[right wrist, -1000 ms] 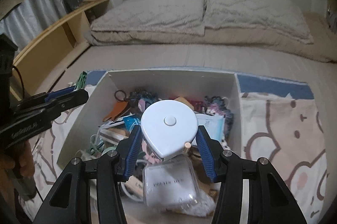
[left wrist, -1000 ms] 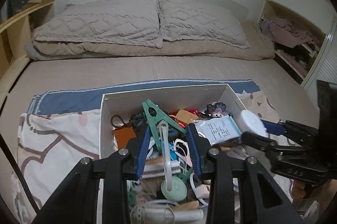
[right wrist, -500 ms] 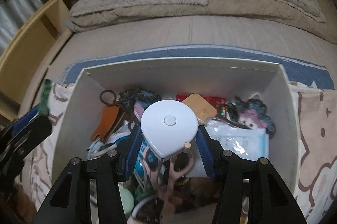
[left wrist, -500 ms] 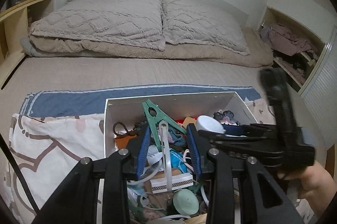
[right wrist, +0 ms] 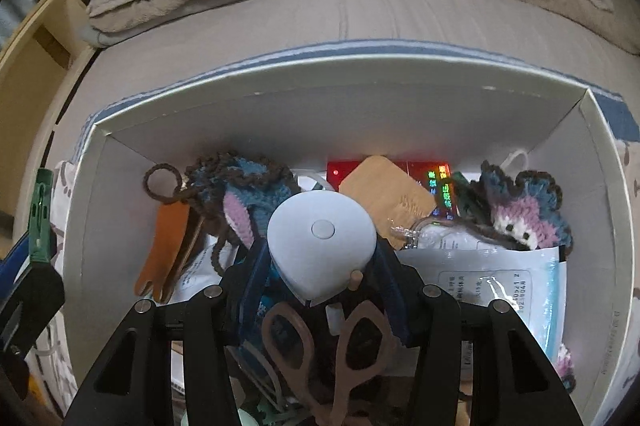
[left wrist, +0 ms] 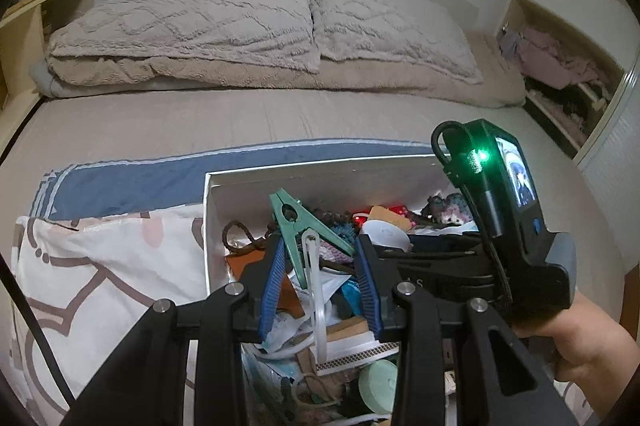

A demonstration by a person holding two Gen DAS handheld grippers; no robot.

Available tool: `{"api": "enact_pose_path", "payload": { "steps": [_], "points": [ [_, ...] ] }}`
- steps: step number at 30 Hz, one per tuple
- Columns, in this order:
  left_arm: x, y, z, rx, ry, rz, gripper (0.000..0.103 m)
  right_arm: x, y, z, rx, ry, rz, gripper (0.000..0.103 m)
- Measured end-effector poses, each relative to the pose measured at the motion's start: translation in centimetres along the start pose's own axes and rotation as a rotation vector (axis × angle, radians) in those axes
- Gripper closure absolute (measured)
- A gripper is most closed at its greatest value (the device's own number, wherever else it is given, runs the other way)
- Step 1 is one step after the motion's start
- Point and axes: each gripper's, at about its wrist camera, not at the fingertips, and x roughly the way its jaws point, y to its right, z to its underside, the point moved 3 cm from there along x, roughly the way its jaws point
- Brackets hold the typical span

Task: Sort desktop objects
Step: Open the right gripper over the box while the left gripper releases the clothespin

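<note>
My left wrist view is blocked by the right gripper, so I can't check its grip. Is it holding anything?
Observer: Yes. The right gripper is shut on a white teardrop case, over the box.
Operator: What lies under it?
Observer: Brown scissors, with the handle loops just below the case.
Operator: And to its right?
Observer: A blue-white packet lies flat there.
</note>
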Motion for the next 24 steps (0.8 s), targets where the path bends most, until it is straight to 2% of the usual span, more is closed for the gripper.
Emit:
{"api": "enact_pose_path", "payload": {
  "steps": [6, 10, 14, 16, 24],
  "points": [
    [1.8, -0.6, 0.1, 0.021, -0.048, -0.029, 0.068, -0.2, 0.6, 0.4, 0.033, -0.001, 0.014, 0.05],
    [2.8, -1.5, 0.2, -0.008, -0.076, -0.043, 0.068, -0.7, 0.6, 0.8, 0.032, 0.002, -0.009, 0.033],
    [3.9, -2.3, 0.7, -0.014, -0.111, -0.064, 0.068, -1.6, 0.3, 1.3, -0.033, 0.009, 0.028, 0.033],
    [4.4, -2.5, 0.9, -0.01, -0.128, -0.082, 0.068, -2.5, 0.2, 1.7, -0.046, 0.017, 0.017, 0.033],
    [4.7, -2.9, 0.9, -0.034, -0.126, -0.053, 0.065, -5.3, -1.3, 4.1, -0.13, 0.039, -0.036, 0.033]
  ]
}}
